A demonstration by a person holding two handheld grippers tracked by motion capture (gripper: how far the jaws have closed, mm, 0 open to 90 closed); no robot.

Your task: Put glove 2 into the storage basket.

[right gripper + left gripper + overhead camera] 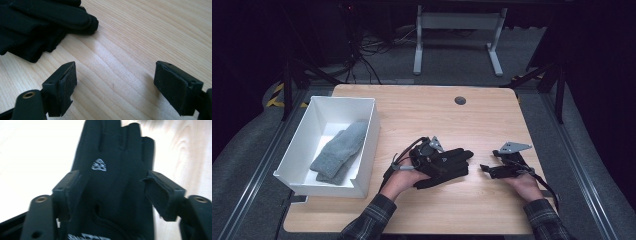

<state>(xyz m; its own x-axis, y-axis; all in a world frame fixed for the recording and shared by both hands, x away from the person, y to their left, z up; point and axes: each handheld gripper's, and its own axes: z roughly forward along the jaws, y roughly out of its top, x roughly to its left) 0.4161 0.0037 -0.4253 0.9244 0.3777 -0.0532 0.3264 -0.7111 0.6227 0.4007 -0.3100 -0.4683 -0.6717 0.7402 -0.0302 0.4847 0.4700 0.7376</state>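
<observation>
while the left claw (447,161) straddles the black fabric gloves (451,165) mid-worktop (422,110), jaws apart, fingers pointing at three o'clock, the right claw (484,168) gapes empty, gloves at its nine o'clock.

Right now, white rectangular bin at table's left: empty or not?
Not empty. The white rectangular bin holds grey knit gloves lying on its floor; the black gloves lie outside on the table.

Black gloves (45,22) lie on the wooden table (140,37) beyond the wide-apart, empty jaws.
</observation>
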